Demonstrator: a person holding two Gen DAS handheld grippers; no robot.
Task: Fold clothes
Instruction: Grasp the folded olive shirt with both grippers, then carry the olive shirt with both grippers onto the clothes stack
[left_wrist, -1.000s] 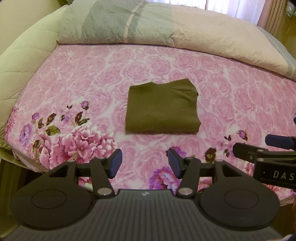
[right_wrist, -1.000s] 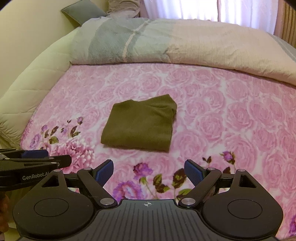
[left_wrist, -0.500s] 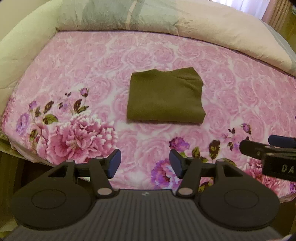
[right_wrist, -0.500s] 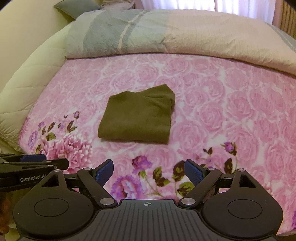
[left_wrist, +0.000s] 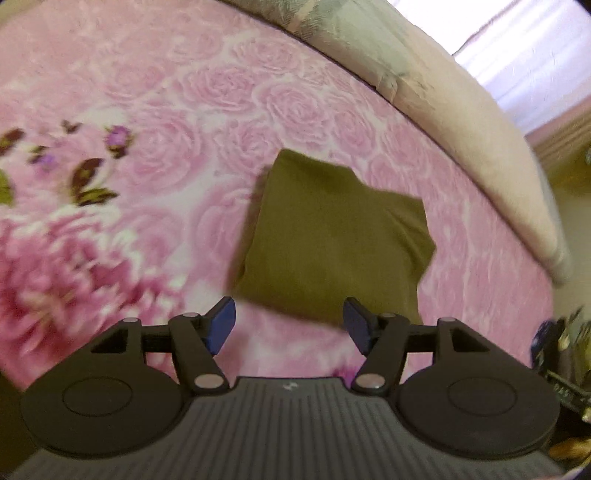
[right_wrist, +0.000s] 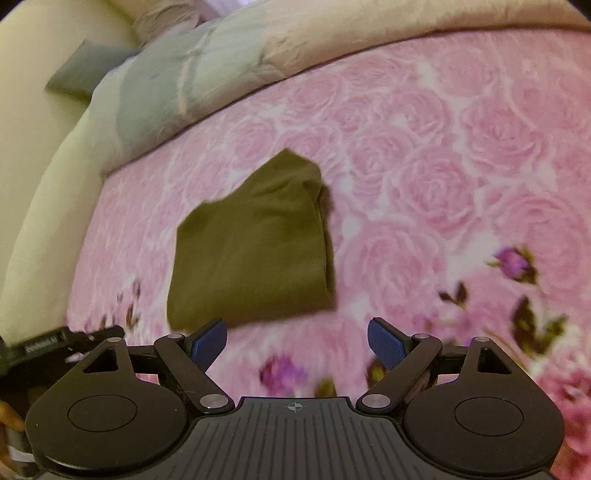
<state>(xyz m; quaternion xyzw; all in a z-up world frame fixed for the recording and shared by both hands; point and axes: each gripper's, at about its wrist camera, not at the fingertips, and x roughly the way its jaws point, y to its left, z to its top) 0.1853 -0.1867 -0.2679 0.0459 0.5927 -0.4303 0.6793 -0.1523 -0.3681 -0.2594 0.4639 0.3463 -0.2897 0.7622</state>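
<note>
A: Step? The olive sweater (left_wrist: 332, 243) is already folded into a square, flat mid-bed on the pink floral sheet (left_wrist: 177, 103). Looks like an approach to its near edge, for a last fold or a pickup.

B: Grippers?

A: Left gripper (left_wrist: 289, 325) jaws opening, nothing between them, sweater at 12 o'clock just ahead. Right gripper (right_wrist: 297, 339) spread wide, empty, sweater at 11 o'clock.

B: Next?

A: Probably each takes a near corner, pinching all layers so the fold holds. The duvet (right_wrist: 229, 59) is well clear.
</note>
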